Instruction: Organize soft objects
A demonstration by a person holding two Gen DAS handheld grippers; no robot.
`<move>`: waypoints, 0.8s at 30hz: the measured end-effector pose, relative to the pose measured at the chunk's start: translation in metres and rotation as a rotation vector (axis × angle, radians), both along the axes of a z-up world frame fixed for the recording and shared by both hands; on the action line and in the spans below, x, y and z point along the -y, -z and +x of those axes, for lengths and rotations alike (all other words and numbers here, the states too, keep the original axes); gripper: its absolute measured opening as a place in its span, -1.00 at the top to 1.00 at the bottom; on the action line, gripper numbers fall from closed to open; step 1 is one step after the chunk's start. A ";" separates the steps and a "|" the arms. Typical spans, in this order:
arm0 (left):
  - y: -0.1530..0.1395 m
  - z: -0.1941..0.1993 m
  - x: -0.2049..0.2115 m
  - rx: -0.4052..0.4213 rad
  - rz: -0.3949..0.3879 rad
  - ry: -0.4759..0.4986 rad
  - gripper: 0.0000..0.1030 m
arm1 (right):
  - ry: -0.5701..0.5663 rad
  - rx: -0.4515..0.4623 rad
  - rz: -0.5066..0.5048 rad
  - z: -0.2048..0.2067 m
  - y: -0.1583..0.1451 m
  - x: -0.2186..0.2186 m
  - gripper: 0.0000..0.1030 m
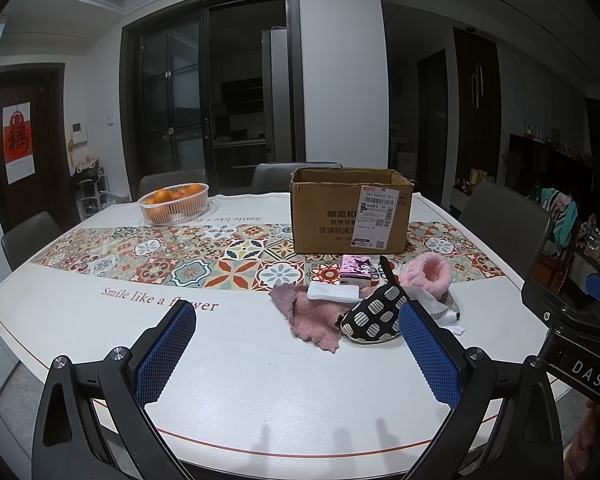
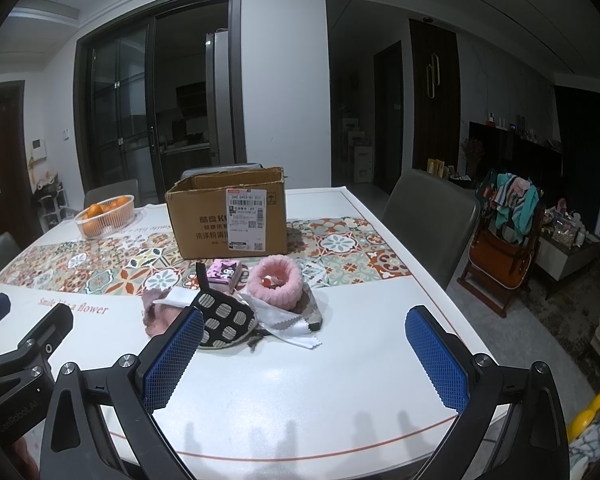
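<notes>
Both the left gripper and the right gripper are held spread and empty. The soft pile lies before the cardboard box; the limp, light pink cloth is best pinched at a raised fold.

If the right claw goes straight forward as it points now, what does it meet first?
Probably the white cloth at the near edge of the pile, with the pink band behind it; the open right claw has only bare table before that. Depth is uncertain.
</notes>
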State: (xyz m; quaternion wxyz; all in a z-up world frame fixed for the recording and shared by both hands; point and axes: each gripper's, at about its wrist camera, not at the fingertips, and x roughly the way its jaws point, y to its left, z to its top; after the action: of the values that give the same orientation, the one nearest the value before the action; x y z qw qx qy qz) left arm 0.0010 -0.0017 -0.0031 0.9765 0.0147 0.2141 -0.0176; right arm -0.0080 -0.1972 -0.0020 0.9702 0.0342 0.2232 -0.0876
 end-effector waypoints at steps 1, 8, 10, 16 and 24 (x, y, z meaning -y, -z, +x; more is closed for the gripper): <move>0.000 0.000 0.000 0.001 -0.003 0.002 -1.00 | -0.001 -0.001 0.000 0.000 0.000 0.000 -0.99; 0.003 0.003 0.005 0.016 -0.002 0.015 -1.00 | -0.002 0.000 -0.001 -0.001 0.000 0.002 -0.99; 0.004 0.006 0.007 0.020 0.004 0.021 -1.00 | -0.005 0.000 0.001 -0.001 0.000 0.002 -0.99; 0.011 0.021 0.018 0.020 0.032 0.056 -1.00 | -0.021 0.008 0.014 0.016 0.005 0.009 -0.99; 0.023 0.052 0.032 0.006 0.048 0.123 -1.00 | -0.071 -0.017 0.046 0.055 0.014 0.018 -0.99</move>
State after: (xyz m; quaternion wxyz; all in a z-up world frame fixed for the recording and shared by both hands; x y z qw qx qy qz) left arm 0.0531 -0.0337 -0.0260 0.9736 0.0513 0.2103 -0.0725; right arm 0.0470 -0.2151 -0.0157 0.9698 0.0479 0.2344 -0.0483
